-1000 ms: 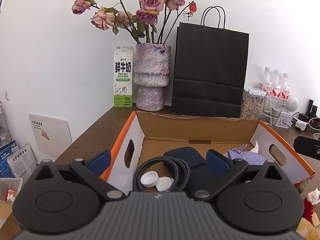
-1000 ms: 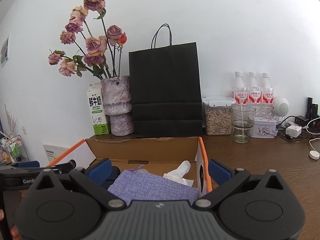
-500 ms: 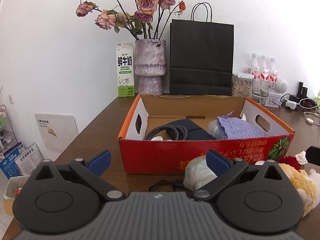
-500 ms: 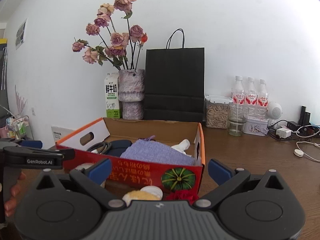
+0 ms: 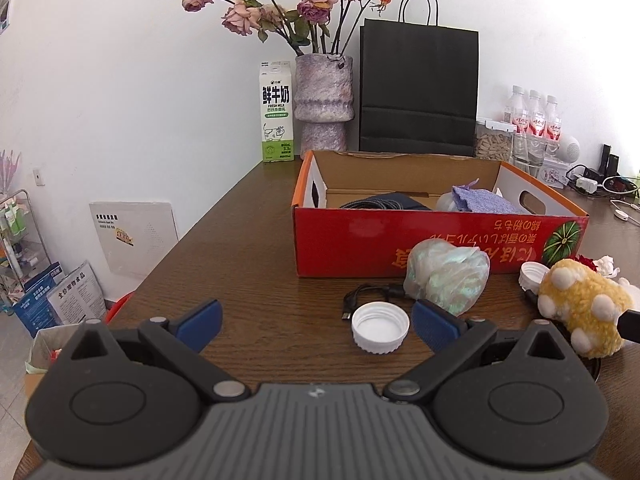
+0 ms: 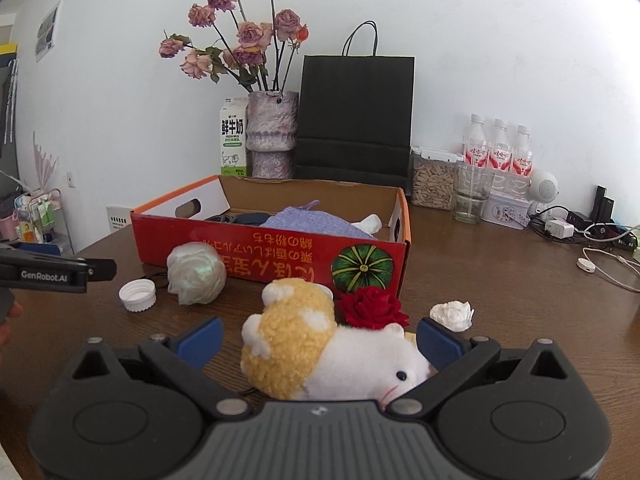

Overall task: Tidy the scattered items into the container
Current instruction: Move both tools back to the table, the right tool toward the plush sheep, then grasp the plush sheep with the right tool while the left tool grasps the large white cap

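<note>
The red cardboard box (image 5: 360, 240) (image 6: 248, 248) stands on the brown table and holds a purple pouch (image 6: 316, 220), a dark case and a coiled cable. In front of it lie a white cap (image 5: 380, 328) (image 6: 137, 290), a crumpled iridescent bag (image 5: 446, 276) (image 6: 196, 272), a thin black cable (image 5: 368, 294), a yellow and white plush toy (image 6: 320, 344) (image 5: 576, 308), a red rose (image 6: 370, 306) and a crumpled tissue (image 6: 452, 314). My left gripper (image 5: 316, 322) is open, low over the table, with the cap just inside its right finger. My right gripper (image 6: 318, 338) is open around the plush toy.
At the back stand a milk carton (image 5: 277, 114), a vase of dried roses (image 5: 324, 104), a black paper bag (image 5: 418, 88), a jar of seeds (image 6: 432, 178), a glass (image 6: 470, 196), water bottles (image 6: 498, 156) and chargers with cables (image 6: 592, 236). The table's left edge drops to floor clutter.
Both grippers have pulled back from over the box and come down in front of it. The items on the table in front of the box have come into view.
</note>
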`<action>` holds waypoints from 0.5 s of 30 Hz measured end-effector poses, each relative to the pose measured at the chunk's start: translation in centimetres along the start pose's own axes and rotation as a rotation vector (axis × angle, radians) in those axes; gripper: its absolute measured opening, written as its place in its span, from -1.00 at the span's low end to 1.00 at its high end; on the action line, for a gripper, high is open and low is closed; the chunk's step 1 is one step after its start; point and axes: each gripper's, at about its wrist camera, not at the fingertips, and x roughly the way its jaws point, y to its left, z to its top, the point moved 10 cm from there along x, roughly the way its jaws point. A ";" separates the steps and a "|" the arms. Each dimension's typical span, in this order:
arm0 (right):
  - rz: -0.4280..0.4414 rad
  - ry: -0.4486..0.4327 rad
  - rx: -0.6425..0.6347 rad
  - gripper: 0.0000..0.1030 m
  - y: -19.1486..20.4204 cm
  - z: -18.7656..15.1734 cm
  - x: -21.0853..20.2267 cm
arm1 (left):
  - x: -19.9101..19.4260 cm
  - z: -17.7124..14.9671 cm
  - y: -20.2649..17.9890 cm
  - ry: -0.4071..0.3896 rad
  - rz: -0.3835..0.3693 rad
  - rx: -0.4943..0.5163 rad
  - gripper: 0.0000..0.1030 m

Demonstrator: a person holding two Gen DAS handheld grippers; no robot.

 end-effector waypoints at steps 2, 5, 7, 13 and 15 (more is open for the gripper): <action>-0.013 0.016 0.014 1.00 0.0 -0.6 0.1 | -0.2 -0.4 0.4 0.009 0.001 -0.004 1.00; -0.031 0.035 0.031 1.00 -0.1 -1.2 0.6 | -0.3 -0.8 0.6 0.014 -0.002 -0.007 1.00; -0.045 0.032 0.030 1.00 0.0 -1.2 0.8 | -0.4 -0.9 0.6 0.014 -0.005 -0.005 1.00; -0.011 0.035 -0.040 1.00 1.6 0.5 2.4 | -0.4 -0.8 0.3 0.015 -0.010 -0.001 1.00; -0.001 0.060 -0.054 1.00 1.9 0.6 3.5 | -0.3 -1.0 0.3 0.020 -0.009 0.001 1.00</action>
